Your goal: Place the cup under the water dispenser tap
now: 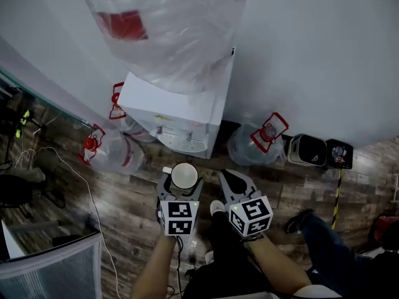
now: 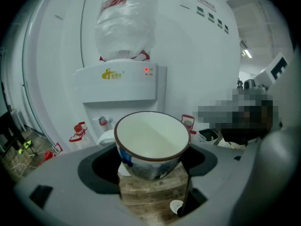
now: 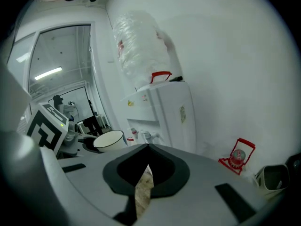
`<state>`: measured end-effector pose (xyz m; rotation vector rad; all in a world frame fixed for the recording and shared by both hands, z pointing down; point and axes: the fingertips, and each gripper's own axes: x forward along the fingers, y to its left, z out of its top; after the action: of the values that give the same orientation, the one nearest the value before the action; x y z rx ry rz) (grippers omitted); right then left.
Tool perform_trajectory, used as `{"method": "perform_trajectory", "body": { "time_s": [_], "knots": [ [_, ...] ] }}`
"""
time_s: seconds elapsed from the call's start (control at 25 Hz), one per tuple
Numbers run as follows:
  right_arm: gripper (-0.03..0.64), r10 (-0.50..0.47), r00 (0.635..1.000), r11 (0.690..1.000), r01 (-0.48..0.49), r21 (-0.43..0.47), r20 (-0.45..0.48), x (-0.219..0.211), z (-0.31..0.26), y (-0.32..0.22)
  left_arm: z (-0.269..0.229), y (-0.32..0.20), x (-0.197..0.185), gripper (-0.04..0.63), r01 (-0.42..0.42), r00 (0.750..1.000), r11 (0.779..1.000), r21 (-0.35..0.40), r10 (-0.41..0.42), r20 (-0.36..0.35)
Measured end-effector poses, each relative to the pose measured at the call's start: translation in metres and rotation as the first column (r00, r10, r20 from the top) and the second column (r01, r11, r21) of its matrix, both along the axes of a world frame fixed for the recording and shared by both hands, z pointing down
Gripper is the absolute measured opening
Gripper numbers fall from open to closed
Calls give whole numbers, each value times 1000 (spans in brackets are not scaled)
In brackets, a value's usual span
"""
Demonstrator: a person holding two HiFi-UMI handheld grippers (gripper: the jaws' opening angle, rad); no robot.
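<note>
A white cup (image 1: 184, 175) with a blue pattern and dark rim sits upright between the jaws of my left gripper (image 1: 182, 182), which is shut on it. In the left gripper view the cup (image 2: 151, 142) is empty and faces the white water dispenser (image 2: 117, 86). The dispenser (image 1: 171, 114) carries a large plastic-wrapped bottle (image 1: 165, 23); its taps (image 1: 163, 130) and round drip tray (image 1: 184, 143) lie just beyond the cup. My right gripper (image 1: 232, 180) hangs beside the left, shut with nothing in it. The right gripper view shows the cup (image 3: 109, 139) to the left, short of the taps (image 3: 141, 135).
Spare water bottles lie on the wooden floor left (image 1: 106, 151) and right (image 1: 259, 143) of the dispenser. A black box (image 1: 308, 149) stands by the wall at right. A person's leg (image 1: 318, 235) is at lower right, a mesh chair (image 1: 56, 270) at lower left with cables nearby.
</note>
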<state>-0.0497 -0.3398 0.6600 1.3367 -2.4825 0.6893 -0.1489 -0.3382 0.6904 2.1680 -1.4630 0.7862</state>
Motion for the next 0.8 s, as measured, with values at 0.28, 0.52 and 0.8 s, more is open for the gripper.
{"method": "perform_trajectory", "body": {
  "time_s": [0.28,0.52,0.8],
  "knots": [
    [20,16,1000,1000,-15,-23,7,0,48,-24,48,-34,-2,435,-7,1000,1000,-7,7,17],
    [20,6,1000,1000,-6,-16,13,-6,79,-41,85,-54,-3,436,-3,1000,1000,-11,3,21],
    [20,-5,1000,1000,5,-2,12,-12,112,-57,124,-75,-6,435,21,1000,1000,-2,-21,12]
  ]
}}
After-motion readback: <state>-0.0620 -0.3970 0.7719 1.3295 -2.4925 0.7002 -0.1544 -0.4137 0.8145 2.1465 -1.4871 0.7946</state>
